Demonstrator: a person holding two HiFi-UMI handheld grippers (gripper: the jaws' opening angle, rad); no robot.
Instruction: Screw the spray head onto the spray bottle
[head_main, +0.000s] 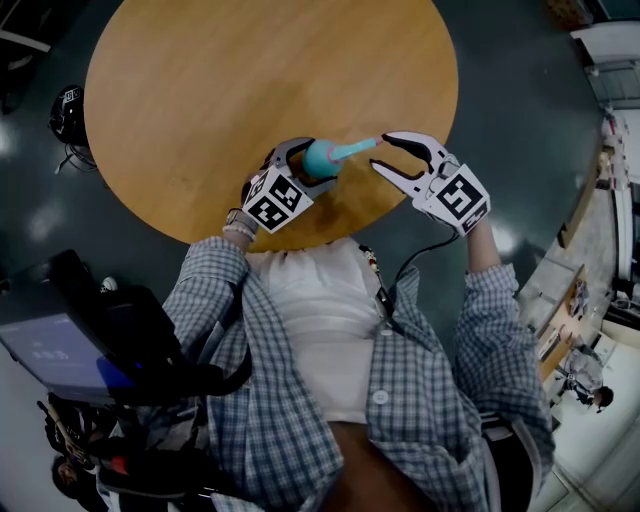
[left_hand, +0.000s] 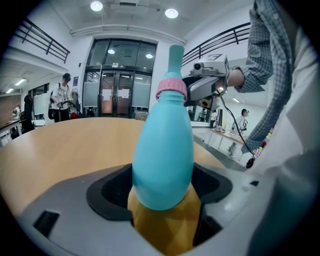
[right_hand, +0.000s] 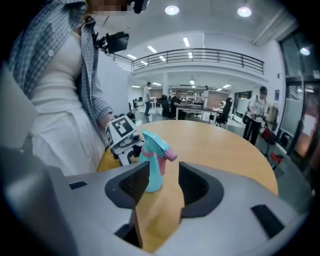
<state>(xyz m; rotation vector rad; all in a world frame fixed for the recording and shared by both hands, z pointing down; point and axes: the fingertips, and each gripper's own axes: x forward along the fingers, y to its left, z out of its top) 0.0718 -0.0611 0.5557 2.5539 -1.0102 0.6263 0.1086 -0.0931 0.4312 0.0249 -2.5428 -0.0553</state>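
The only printed marks are the black-and-white square patterns on the left marker cube (head_main: 275, 200) and the right marker cube (head_main: 460, 195); the spray bottle (left_hand: 162, 150) shows plain turquoise plastic. The left gripper (head_main: 318, 165) is clamped on the bottle's rounded body, one dark pad on each side, and holds it at the near edge of the round wooden table (head_main: 250, 80). The spray head (right_hand: 154, 144) sits on the bottle's neck above a pink collar (left_hand: 171, 90), with its pink trigger (right_hand: 169, 155) pointing away from the person. The right gripper (head_main: 382, 152) has its jaws well apart and grips nothing; its fingertips flank the tip of the spray head, and whether they touch it cannot be told
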